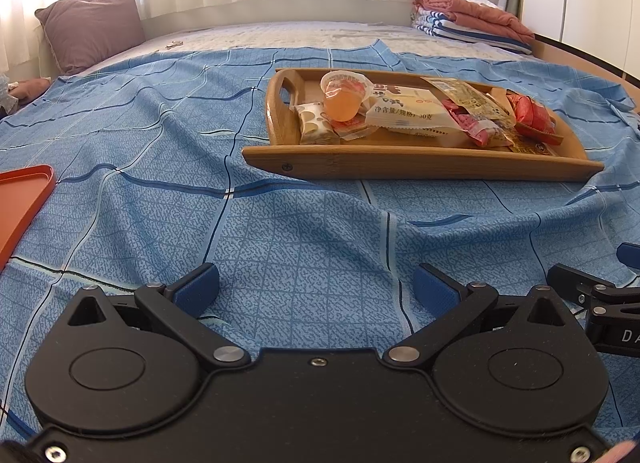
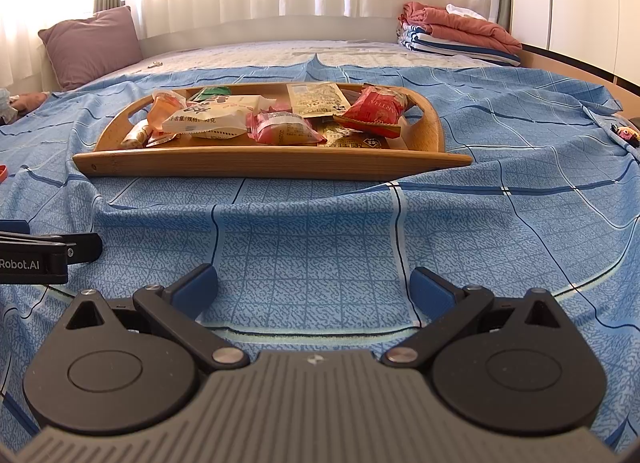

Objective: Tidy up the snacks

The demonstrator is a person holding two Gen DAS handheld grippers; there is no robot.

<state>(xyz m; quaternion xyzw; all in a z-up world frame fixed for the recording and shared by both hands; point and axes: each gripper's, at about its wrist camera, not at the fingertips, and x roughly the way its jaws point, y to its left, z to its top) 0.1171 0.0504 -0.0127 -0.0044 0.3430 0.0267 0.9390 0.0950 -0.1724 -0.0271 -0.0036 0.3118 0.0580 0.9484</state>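
Left wrist view: my left gripper (image 1: 316, 289) hangs low over the blue checked sheet (image 1: 160, 203), fingers wide apart and empty; the wooden tray (image 1: 420, 163) lies ahead and to the right, piled with snacks, a jelly cup (image 1: 344, 97) near its left handle and a white packet (image 1: 408, 111) beside that, while an orange tray (image 1: 24, 199) sits well left of the wooden one. Right wrist view: my right gripper (image 2: 314, 287) is also spread open holding nothing, wooden tray straight ahead on the sheet, with a red packet (image 2: 376, 109) at its right end, a pink packet (image 2: 284, 129) mid-tray, and the left gripper's edge well short of the tray, at frame left.
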